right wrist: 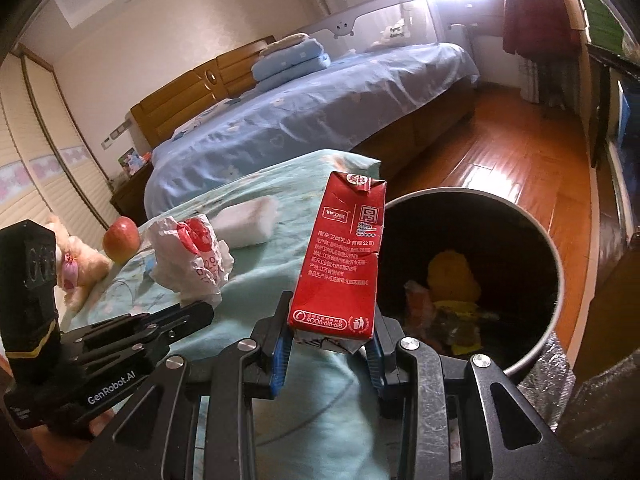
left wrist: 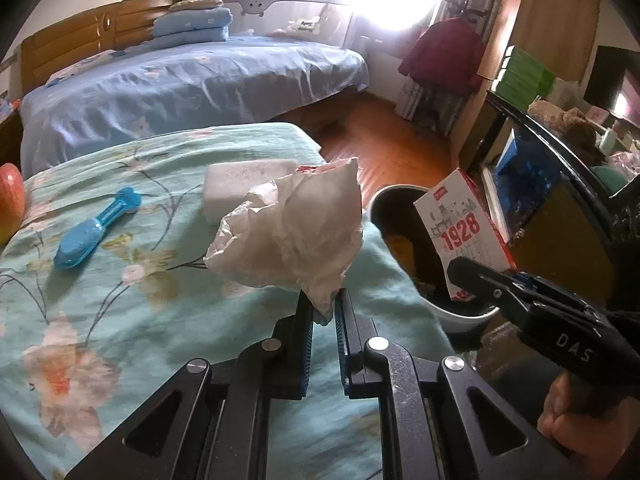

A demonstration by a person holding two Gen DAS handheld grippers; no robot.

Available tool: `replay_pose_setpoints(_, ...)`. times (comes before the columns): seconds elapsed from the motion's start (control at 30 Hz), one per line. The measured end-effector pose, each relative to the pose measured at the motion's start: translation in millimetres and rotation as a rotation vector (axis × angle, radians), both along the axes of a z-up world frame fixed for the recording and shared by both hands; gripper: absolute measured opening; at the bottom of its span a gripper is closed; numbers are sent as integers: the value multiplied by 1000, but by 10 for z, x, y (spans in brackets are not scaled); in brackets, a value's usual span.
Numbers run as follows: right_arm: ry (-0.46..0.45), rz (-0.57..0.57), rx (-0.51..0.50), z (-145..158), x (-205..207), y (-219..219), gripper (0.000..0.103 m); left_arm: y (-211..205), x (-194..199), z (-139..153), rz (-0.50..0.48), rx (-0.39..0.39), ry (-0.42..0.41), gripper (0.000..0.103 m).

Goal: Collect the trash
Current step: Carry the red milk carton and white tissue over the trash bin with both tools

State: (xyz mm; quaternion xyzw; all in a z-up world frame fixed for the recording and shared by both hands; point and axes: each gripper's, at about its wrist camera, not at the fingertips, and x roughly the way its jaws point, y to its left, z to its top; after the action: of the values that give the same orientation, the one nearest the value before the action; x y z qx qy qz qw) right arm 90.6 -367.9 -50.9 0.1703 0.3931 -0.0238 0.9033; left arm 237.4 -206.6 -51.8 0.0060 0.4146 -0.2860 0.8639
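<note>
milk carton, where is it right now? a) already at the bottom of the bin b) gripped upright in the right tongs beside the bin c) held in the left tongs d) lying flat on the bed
b: the red milk carton stands upright with its base clamped in the right tongs, just beside the open bin, while the left tongs hold a crumpled plastic bag.

apple cut by left edge, bin partly hidden (behind carton)

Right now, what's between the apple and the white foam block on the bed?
In the left wrist view, a blue brush lies on the flowery sheet between the apple and the white foam block.
</note>
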Motion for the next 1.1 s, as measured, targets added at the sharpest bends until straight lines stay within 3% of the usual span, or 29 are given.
replay_pose_setpoints(1.1,24,-86,-26,-83,-136,-558,32,-663,-9,23,-104,-2,1,8)
